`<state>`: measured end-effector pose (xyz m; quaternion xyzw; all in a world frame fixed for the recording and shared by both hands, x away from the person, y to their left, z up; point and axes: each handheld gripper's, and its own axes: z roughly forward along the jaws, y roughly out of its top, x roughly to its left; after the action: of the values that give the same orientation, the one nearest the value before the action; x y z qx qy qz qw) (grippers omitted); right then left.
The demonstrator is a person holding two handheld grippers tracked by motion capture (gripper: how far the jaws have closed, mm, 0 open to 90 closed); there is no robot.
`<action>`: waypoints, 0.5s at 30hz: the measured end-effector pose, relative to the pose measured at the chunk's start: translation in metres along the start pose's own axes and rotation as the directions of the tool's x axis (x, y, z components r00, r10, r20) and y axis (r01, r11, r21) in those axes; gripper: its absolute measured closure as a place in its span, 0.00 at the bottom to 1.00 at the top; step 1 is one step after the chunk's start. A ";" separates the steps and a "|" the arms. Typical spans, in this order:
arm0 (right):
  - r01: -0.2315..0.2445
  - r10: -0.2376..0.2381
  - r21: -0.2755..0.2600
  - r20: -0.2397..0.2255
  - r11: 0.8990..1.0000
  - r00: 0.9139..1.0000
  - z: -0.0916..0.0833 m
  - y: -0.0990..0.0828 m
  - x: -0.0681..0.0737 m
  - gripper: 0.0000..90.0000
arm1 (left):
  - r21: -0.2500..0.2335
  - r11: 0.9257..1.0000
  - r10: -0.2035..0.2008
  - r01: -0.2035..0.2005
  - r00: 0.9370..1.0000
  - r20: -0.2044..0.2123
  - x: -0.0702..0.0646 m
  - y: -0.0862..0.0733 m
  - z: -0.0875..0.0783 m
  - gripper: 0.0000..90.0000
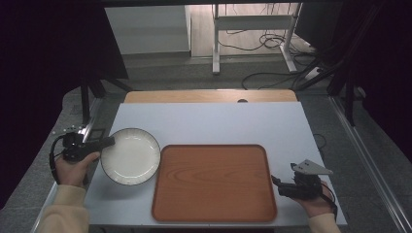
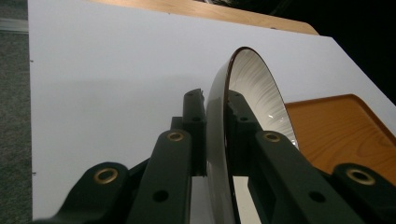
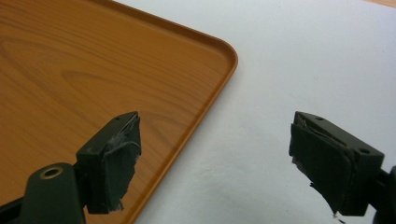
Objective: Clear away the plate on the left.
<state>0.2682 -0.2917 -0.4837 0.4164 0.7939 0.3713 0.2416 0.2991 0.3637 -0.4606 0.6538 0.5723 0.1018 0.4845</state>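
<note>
In the high view, the left hand (image 1: 73, 167) is coming in from the near left corner, with the cream sleeve (image 1: 65, 213) behind it, and it is holding the left gripper (image 1: 108, 141) pointing to the right. The fingers of this gripper are closing on the left rim of the white plate (image 1: 131, 156), which is lying on the white counter (image 1: 209, 121), just to the left of the wooden tray (image 1: 214, 182). The right hand (image 1: 316, 201) is resting at the near right, and the right gripper (image 1: 275, 182) is pointing left, just beside the right edge of the tray.

In the left gripper view, the two black fingers (image 2: 194, 109) are pressing the plate (image 2: 261, 88) rim from both sides, so the grip is tight.

In the right gripper view, the fingers (image 3: 114, 154) are standing wide apart and are holding nothing; the corner of the tray (image 3: 93, 70) is lying under the left one.
</note>
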 end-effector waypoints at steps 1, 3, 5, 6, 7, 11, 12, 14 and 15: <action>0.000 0.000 0.000 0.000 1.000 1.000 0.000 0.000 0.000 0.19 | 0.000 1.000 0.000 0.000 1.000 0.000 0.000 0.000 0.000 0.91; 0.002 -0.002 0.001 -0.001 1.000 1.000 0.000 0.000 0.000 0.19 | -0.006 1.000 -0.005 0.005 1.000 0.016 -0.002 0.000 0.001 0.90; 0.002 -0.002 0.002 -0.001 1.000 1.000 0.001 0.000 0.000 0.19 | -0.012 1.000 -0.006 0.006 0.999 0.034 -0.004 0.001 0.002 0.90; 0.002 -0.002 0.002 -0.001 1.000 1.000 0.001 0.000 0.000 0.19 | -0.016 1.000 -0.006 0.006 0.999 0.044 -0.005 0.001 0.002 0.91; 0.002 -0.002 0.002 -0.001 1.000 1.000 0.001 0.000 0.000 0.19 | -0.017 1.000 -0.005 0.006 0.999 0.051 -0.005 0.001 0.002 0.91; 0.002 -0.002 0.002 0.000 1.000 1.000 0.000 0.000 0.000 0.19 | -0.024 1.000 -0.001 0.003 0.998 0.066 -0.010 0.003 0.003 0.91; 0.002 -0.002 0.002 0.000 1.000 1.000 0.001 0.000 0.000 0.19 | -0.024 1.000 0.003 -0.002 0.998 0.065 -0.011 0.003 0.003 0.91; 0.002 -0.002 0.003 0.000 1.000 1.000 0.001 0.000 0.000 0.19 | -0.025 1.000 0.010 -0.008 0.998 0.060 -0.014 0.004 0.003 0.90; 0.002 -0.002 0.003 0.000 1.000 1.000 0.001 0.000 0.000 0.19 | -0.025 1.000 0.010 -0.008 0.998 0.060 -0.014 0.004 0.003 0.90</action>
<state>0.2684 -0.2910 -0.4841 0.4161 0.7949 0.3697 0.2414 0.2994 0.3511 -0.4535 0.6532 0.5531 0.0912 0.5090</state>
